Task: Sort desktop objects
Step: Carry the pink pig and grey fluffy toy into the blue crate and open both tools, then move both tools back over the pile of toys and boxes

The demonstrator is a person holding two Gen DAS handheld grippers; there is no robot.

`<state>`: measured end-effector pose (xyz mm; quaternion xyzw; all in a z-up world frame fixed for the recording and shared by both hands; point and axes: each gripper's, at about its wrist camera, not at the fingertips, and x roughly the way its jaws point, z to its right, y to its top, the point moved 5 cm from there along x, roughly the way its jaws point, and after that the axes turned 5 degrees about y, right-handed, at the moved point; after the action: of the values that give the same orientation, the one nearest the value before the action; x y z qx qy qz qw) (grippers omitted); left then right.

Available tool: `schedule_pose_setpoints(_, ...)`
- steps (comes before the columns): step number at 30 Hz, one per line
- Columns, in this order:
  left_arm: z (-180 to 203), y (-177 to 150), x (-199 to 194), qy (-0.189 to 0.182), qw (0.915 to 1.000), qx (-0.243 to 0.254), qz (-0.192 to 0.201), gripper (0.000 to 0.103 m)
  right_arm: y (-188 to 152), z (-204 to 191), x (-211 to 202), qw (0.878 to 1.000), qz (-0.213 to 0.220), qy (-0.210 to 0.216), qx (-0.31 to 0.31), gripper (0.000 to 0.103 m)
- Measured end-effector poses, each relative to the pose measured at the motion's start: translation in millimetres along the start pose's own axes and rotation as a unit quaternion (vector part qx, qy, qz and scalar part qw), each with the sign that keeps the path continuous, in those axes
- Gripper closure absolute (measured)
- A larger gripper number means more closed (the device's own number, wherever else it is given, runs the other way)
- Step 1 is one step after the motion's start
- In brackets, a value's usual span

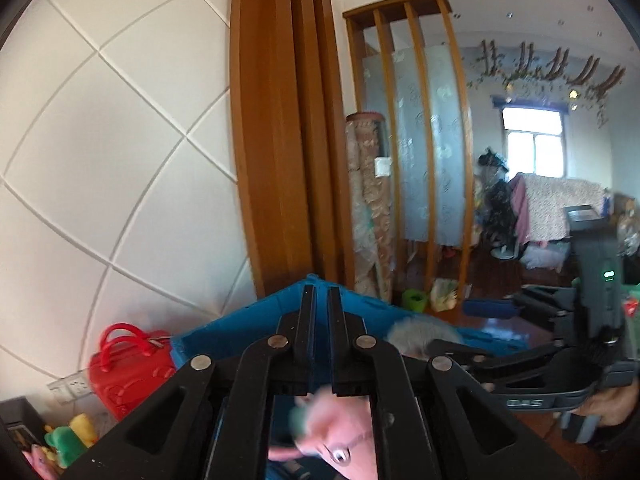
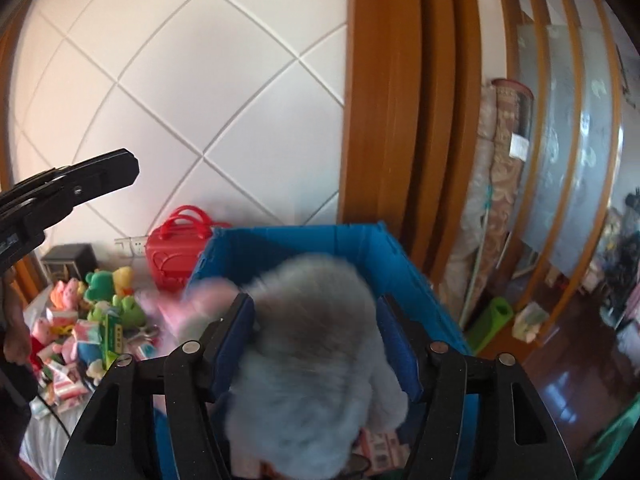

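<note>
My right gripper stands open over a blue bin, with a fluffy grey plush toy blurred between its blue pads. I cannot tell whether the pads touch it. A pink plush toy shows blurred at the bin's left rim. The left wrist view has that pink toy below my left gripper, which is shut with nothing seen between its tips. The right wrist view shows the left gripper up at the left, also with nothing in it. The right gripper and grey plush sit at the bin's right side.
A red toy case stands against the white tiled wall beside the bin. A pile of small plush toys and packets lies left of it. A wooden post, rolled carpets and a green object stand to the right.
</note>
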<state>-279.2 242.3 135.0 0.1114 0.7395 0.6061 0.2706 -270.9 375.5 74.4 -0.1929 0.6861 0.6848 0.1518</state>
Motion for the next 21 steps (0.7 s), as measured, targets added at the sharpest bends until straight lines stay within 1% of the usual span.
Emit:
schedule_pose_setpoints(1, 2, -2, 1, 0.009, 0.9999, 0.005, 0.001, 0.098, -2, 5, -2, 1.0, 0.004, 0.002, -0.001, 0.032)
schedule_pose_setpoints(3, 0, -11, -1, 0.015, 0.9999, 0.003, -0.006, 0.098, -3, 9, -6, 1.0, 0.009, -0.007, -0.012, 0.013)
schedule_pose_setpoints(4, 0, -16, 0, 0.016, 0.9998, 0.002, -0.011, 0.098, -6, 9, -8, 1.0, 0.009, -0.008, -0.015, 0.011)
schedule_pose_setpoints(7, 2, -32, -5, 0.02, 0.9995, 0.004, -0.023, 0.097, -14, 9, -13, 1.0, 0.009, 0.008, -0.014, 0.006)
schedule_pose_setpoints(9, 0, -41, -9, 0.027, 0.9993, 0.003, -0.025, 0.097, -18, 6, -17, 1.0, 0.012, 0.017, -0.013, 0.001)
schedule_pose_setpoints(13, -14, -72, -28, 0.057, 0.9975, -0.013, -0.039, 0.097, -29, -6, -27, 0.999, 0.03, 0.035, -0.014, 0.0)
schedule_pose_setpoints(16, -29, -100, -47, 0.087, 0.9946, -0.026, -0.049, 0.097, -41, -23, -34, 0.997, 0.041, 0.066, -0.012, 0.0)
schedule_pose_setpoints(21, -61, -148, -82, 0.137, 0.9868, -0.051, -0.07, 0.097, -57, -56, -35, 0.992, 0.055, 0.108, -0.025, 0.0)
